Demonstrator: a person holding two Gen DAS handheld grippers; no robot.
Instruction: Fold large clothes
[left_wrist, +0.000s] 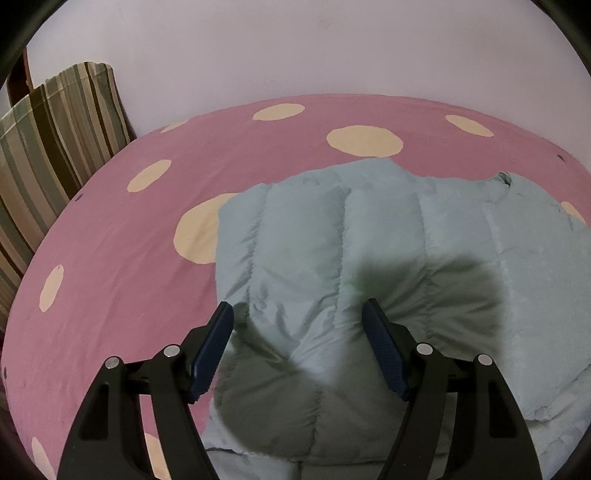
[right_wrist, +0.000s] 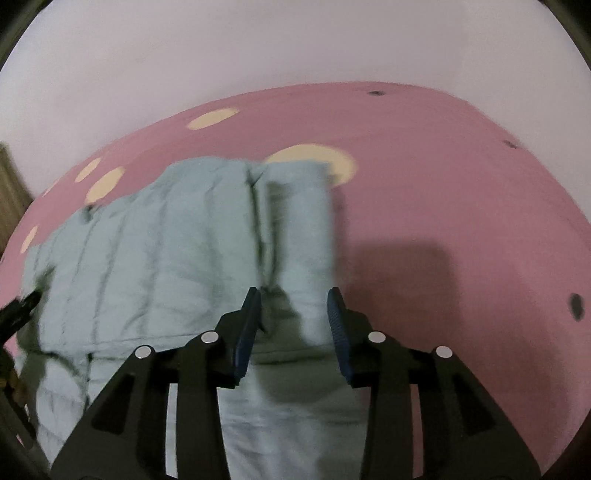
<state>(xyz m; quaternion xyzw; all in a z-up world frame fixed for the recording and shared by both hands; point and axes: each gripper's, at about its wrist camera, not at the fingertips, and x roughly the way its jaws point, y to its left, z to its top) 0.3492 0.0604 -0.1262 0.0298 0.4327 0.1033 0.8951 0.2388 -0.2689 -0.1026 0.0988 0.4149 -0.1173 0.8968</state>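
Observation:
A pale green quilted puffer jacket (left_wrist: 369, 251) lies folded on a pink bed sheet with cream dots (left_wrist: 129, 229). My left gripper (left_wrist: 297, 314) is open, its blue pads wide apart just above the jacket's near left part, holding nothing. In the right wrist view the jacket (right_wrist: 166, 251) fills the left and middle, with a folded sleeve or edge strip (right_wrist: 303, 221) along its right side. My right gripper (right_wrist: 294, 301) is open over that strip's near end, empty. The left gripper's black tip (right_wrist: 18, 306) shows at the left edge.
A striped cushion or bedding roll (left_wrist: 55, 155) stands at the bed's far left against the white wall (left_wrist: 295, 48). Bare pink sheet (right_wrist: 461, 221) lies to the right of the jacket. The bed's edges curve away on both sides.

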